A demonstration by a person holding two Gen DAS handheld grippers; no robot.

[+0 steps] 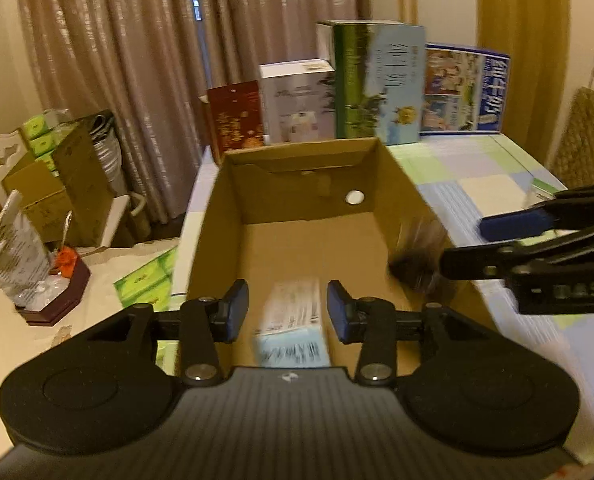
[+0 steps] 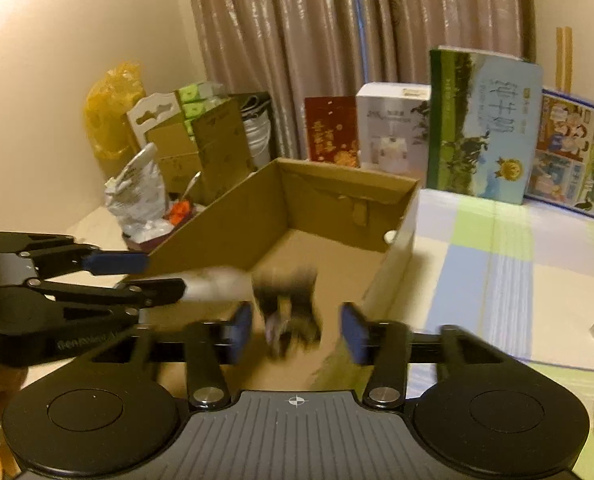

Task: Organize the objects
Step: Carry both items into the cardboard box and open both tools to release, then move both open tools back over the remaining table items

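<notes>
One small box (image 1: 293,320) between left tool (image 1: 288,312) pads

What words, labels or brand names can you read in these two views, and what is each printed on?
"纯牛奶": large characters on the tall green-and-blue carton.
"DAS": on the body of the right gripper.
Too blurred to read: the print on the left gripper, the gold characters on the red box, the label on the small box in the cardboard box, and the blue box lettering.
</notes>
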